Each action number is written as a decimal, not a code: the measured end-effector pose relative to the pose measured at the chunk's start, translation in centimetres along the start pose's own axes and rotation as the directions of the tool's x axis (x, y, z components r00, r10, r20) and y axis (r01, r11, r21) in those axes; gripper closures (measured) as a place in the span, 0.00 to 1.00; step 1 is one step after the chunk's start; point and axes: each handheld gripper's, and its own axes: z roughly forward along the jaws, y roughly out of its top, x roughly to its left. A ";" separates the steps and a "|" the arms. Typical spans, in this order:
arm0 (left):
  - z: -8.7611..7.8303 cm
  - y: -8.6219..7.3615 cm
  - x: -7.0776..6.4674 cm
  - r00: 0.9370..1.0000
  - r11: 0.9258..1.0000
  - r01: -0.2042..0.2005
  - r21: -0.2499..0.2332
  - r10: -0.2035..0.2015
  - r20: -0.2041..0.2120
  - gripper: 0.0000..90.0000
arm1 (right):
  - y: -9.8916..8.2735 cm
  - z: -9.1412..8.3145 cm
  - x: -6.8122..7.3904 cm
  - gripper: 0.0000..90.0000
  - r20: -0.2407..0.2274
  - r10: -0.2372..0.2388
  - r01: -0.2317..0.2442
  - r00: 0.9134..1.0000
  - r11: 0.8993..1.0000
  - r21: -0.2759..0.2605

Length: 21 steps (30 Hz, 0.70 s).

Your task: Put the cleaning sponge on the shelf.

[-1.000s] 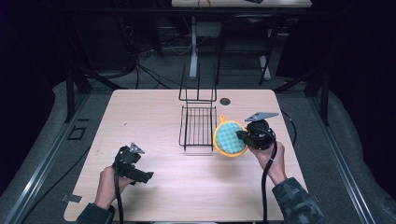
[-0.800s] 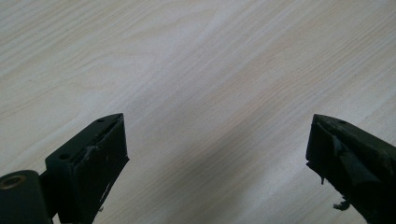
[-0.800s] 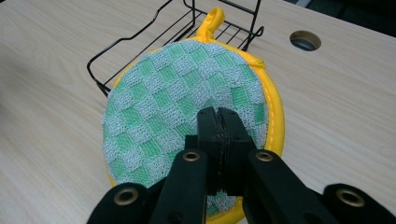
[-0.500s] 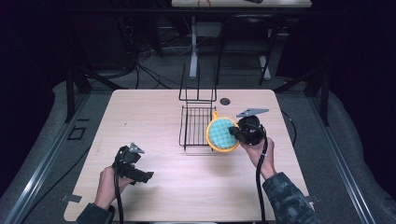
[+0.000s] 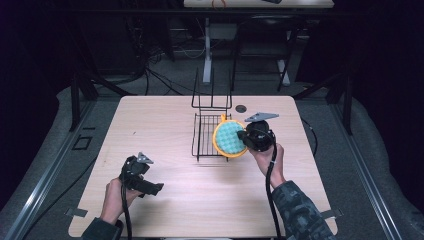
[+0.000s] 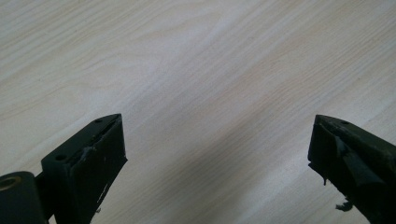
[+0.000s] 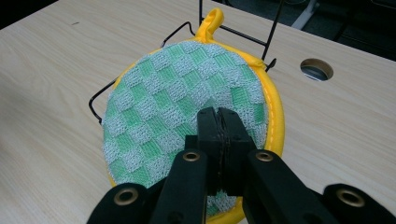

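A round pot holder (image 5: 230,138) (image 7: 187,116), green-and-white checked with a yellow rim and loop, hangs over the right side of a black wire rack (image 5: 207,134) (image 7: 100,100). My right gripper (image 5: 245,139) (image 7: 218,116) is shut on its near part, jaws pressed together on the cloth. My left gripper (image 5: 150,187) (image 6: 217,154) stands open low over bare wood near the table's front left, nothing between its jaws.
The rack has a tall wire back (image 5: 212,92) at its far end. A round cable hole (image 5: 241,108) (image 7: 316,69) lies in the table behind the rack. Light wooden table (image 5: 165,120) with bare room at left and front. Dark floor and stands beyond.
My right gripper has carried the pot holder left and a bit away from me, from beside the rack to over its right side. The left gripper has stayed put.
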 end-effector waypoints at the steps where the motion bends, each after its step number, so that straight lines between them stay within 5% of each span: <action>1: 0.0 0.0 0.0 1.000 1.000 0.005 -0.001 -0.005 0.001 0.05 | 0.0 0.2 0.0 0.99 0.001 0.003 -0.003 1.000 1.000 -0.002; 21: 0.0 0.2 -0.2 1.000 1.000 0.003 -0.017 -0.003 0.000 0.04 | 0.8 3.4 1.2 0.99 0.026 0.044 -0.044 0.999 0.999 -0.016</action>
